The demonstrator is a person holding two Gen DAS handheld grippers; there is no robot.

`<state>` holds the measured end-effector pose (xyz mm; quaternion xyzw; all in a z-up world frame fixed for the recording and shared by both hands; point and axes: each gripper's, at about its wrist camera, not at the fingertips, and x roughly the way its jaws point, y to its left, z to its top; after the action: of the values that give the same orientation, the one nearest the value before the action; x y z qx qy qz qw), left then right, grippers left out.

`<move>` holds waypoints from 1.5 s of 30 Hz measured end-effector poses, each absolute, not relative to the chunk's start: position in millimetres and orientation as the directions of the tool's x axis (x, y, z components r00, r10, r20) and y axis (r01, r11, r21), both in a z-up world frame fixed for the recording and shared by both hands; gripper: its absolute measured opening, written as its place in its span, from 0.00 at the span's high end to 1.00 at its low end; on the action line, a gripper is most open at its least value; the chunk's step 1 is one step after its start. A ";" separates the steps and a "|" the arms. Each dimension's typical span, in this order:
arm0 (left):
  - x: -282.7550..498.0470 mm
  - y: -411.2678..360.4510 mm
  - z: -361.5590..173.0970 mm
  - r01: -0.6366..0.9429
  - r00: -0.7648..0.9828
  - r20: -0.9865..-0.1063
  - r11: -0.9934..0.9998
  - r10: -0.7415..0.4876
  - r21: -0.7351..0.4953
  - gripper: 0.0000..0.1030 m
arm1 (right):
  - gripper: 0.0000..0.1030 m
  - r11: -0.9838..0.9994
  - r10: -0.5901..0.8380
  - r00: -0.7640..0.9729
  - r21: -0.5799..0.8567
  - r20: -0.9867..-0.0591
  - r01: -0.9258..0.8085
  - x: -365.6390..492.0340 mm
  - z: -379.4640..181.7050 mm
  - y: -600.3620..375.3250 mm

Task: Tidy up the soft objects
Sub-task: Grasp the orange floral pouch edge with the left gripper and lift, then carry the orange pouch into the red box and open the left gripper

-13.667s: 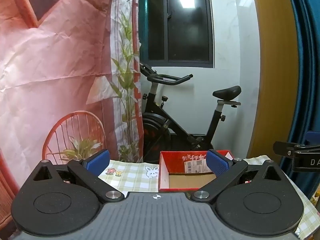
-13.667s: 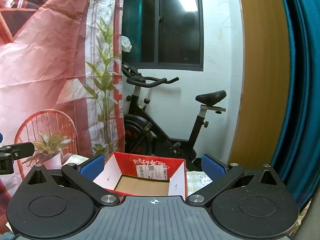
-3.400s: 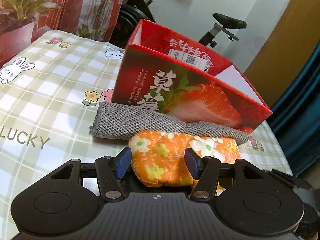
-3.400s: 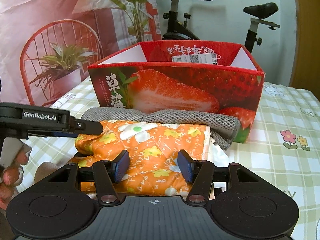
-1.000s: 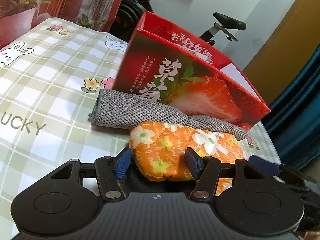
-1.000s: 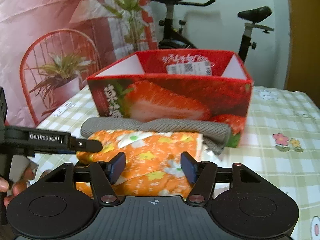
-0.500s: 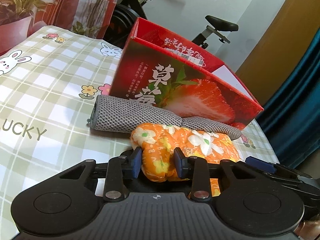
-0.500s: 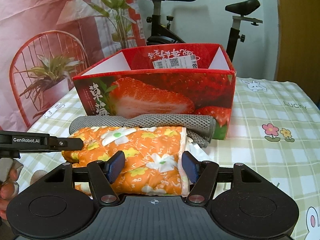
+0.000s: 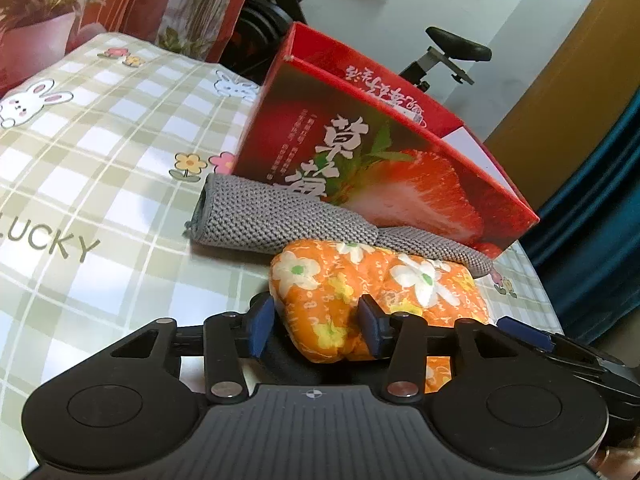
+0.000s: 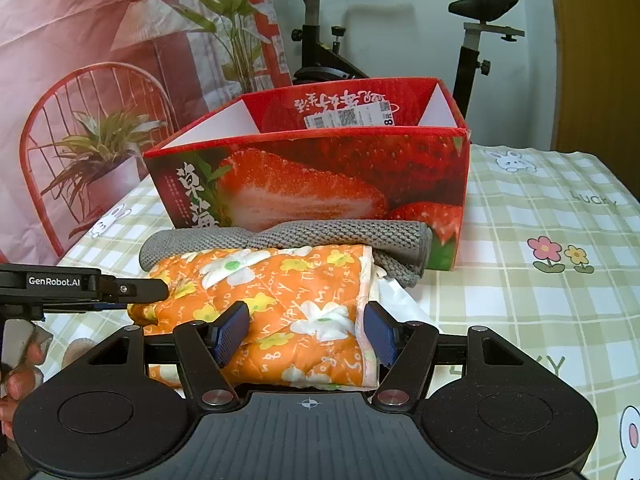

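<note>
Since half a second back the left gripper [image 9: 316,332] has let its fingers out again, loosely straddling the near end of the orange floral quilt [image 9: 376,300] rather than pinching it. Right gripper [image 10: 306,334] sits spread around the other end, pads barely touching. Bundle lies near the table's [image 9: 100,184] front edge, against the gray knit cloth [image 9: 276,220] and strawberry box [image 10: 320,184]. Looks light, puffy and squishy; I'd bite deep into both ends so it won't sag.
</note>
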<state>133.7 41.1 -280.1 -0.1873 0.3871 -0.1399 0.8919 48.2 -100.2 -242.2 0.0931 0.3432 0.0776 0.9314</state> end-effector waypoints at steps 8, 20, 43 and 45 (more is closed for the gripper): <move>130.9 37.2 -277.1 0.145 0.669 -0.620 0.890 -0.410 -0.432 0.71 | 0.33 0.944 0.244 0.734 0.328 -0.634 -0.031 53.1 -251.0 -113.5; 118.4 39.3 -248.1 0.203 0.741 -0.533 0.893 -0.408 -0.402 0.86 | 0.86 0.968 0.230 0.754 0.222 -0.615 -0.114 45.7 -215.2 -105.9; 112.2 44.8 -233.9 0.219 0.774 -0.493 0.898 -0.398 -0.381 0.87 | 0.91 0.935 0.338 0.713 0.303 -0.615 -0.182 48.1 -206.7 -106.9; 110.8 45.8 -225.4 0.230 0.790 -0.469 0.900 -0.396 -0.371 0.87 | 0.91 0.936 0.342 0.731 0.286 -0.590 -0.206 46.6 -194.8 -106.5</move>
<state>110.8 45.8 -225.4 -0.1489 0.2778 -0.1675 0.9341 46.6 -106.5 -194.8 0.1011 0.3353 0.1483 0.9249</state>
